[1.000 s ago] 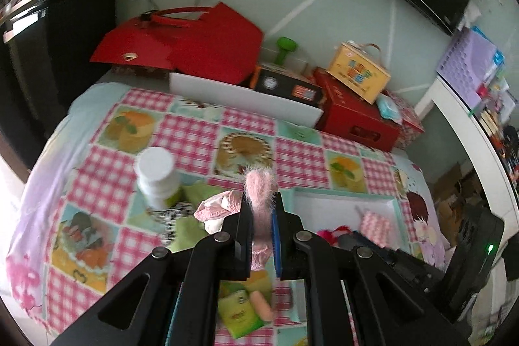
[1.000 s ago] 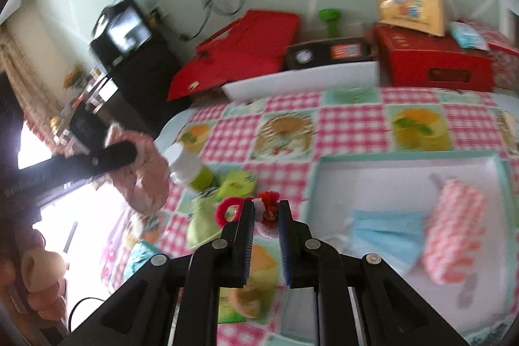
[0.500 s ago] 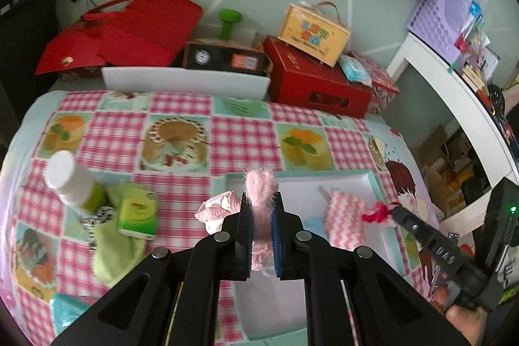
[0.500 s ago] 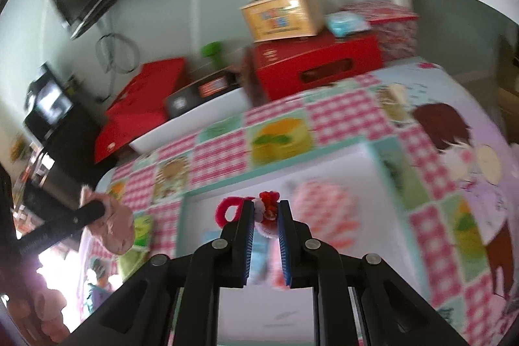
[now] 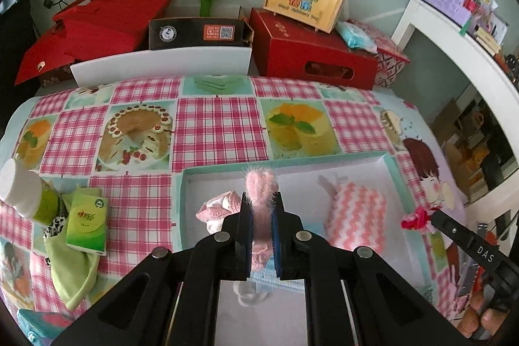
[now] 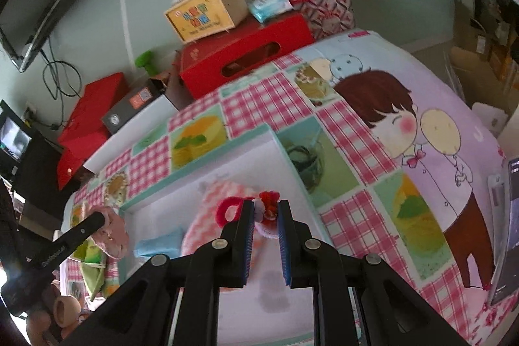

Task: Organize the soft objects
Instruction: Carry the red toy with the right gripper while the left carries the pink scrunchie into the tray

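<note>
Pink fluff fills the left gripper (image 5: 262,216): its jaws are clamped on a fuzzy pink sock (image 5: 259,193), whose tuft stands up above the tips while the rest hangs down between the fingers, held over the near part of the tray (image 5: 394,180); the right gripper (image 6: 264,216) is clamped on a small red hair tie (image 6: 232,211) with a red-and-white ornament, its loop sticking out to the left of the jaws, also above the tray; inside the white tray with its teal rim lie a pink zigzag cloth (image 5: 356,216) toward the right and a blue mask (image 6: 159,244) near the front, partly hidden under the left gripper; outside it, to the left on the checked tablecloth (image 5: 214,125), sit a green tissue pack (image 5: 87,221) on a green cloth (image 5: 74,274), just beside a white-capped bottle (image 5: 22,190); beyond the table's far edge stand red boxes (image 5: 311,54) and a yellow carton (image 5: 305,0) with a handle on top of one.
</note>
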A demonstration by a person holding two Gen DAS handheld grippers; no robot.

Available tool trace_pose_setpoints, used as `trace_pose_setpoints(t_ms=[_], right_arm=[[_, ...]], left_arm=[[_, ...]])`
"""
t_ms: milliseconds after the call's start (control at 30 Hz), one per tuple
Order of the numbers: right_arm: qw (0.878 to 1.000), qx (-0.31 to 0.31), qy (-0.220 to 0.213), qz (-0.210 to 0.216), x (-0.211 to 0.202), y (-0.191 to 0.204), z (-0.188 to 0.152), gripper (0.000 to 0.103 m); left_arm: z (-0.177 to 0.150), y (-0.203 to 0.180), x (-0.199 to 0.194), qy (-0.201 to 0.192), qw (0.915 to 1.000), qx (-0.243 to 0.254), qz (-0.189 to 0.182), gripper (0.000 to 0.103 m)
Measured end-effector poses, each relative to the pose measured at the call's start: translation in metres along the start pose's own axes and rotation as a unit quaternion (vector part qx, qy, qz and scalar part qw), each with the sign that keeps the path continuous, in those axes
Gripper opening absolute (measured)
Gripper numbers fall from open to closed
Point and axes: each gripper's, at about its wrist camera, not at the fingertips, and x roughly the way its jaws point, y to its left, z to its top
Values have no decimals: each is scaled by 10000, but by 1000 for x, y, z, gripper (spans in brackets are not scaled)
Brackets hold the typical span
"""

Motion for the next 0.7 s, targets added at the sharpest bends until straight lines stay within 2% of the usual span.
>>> trace_pose_setpoints(t_ms=[467,700], right_arm=[[9989,-176,242,-358,15,3,-5,15],[9971,-283,361,-601,19,6,-9,16]], left_arm=[[-15,1,21,238,9996,-37,166,10],[-17,7,28,485,9984,-114,265,10]])
